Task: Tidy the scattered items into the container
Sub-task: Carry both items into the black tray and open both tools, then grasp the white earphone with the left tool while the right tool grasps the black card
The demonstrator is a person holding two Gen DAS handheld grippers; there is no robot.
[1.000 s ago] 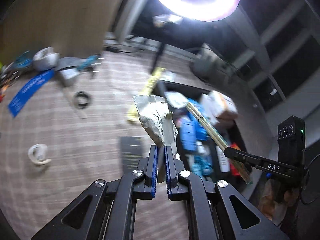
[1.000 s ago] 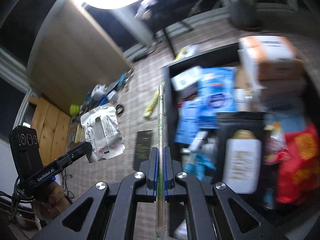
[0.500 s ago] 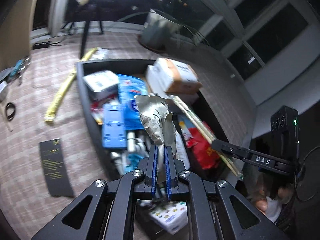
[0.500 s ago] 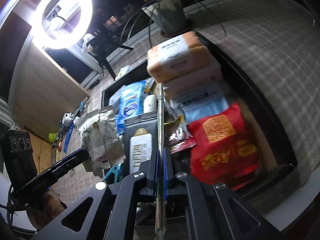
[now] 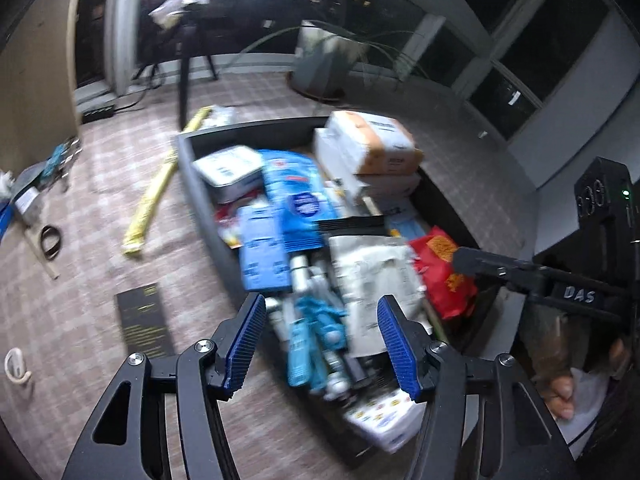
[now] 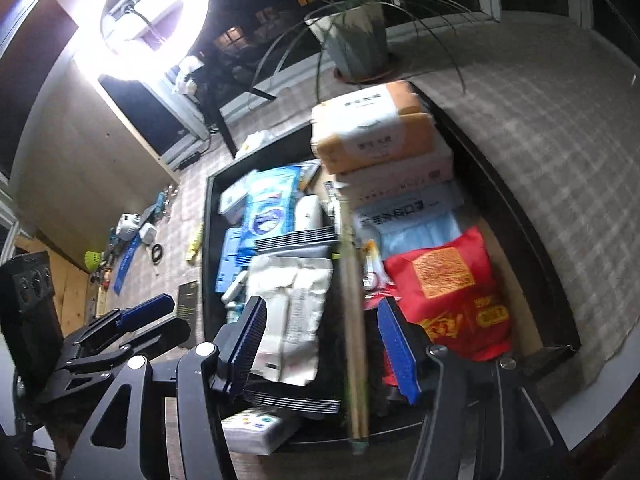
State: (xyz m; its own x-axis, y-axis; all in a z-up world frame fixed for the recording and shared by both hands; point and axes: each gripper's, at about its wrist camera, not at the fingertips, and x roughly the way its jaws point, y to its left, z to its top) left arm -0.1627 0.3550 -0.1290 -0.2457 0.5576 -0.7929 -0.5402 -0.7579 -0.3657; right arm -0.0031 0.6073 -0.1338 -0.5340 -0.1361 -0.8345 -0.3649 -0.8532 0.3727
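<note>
A dark container (image 5: pixel 188 168) (image 6: pixel 208 240) on the carpet is full of packs and boxes. My left gripper (image 5: pixel 322 344) is open above its near end; the crumpled grey-white bag (image 5: pixel 372 276) (image 6: pixel 288 312) lies free in the container. My right gripper (image 6: pixel 320 340) is open over the container; a long wooden stick (image 6: pixel 354 320) lies lengthwise in the container between its spread fingers, not gripped. The right gripper also shows at the right of the left wrist view (image 5: pixel 520 272), and the left gripper at the lower left of the right wrist view (image 6: pixel 120 328).
On the carpet left of the container lie a yellow strip (image 5: pixel 152 196), a black card (image 5: pixel 144 320), a black ring (image 5: pixel 50 236), a white tape roll (image 5: pixel 16 364) and several small items by the wooden cabinet (image 5: pixel 36 80). A potted plant (image 6: pixel 356 40) stands behind the container.
Both grippers have opened. The crumpled bag dropped from the left gripper into the container, and the stick dropped from the right gripper into it.
</note>
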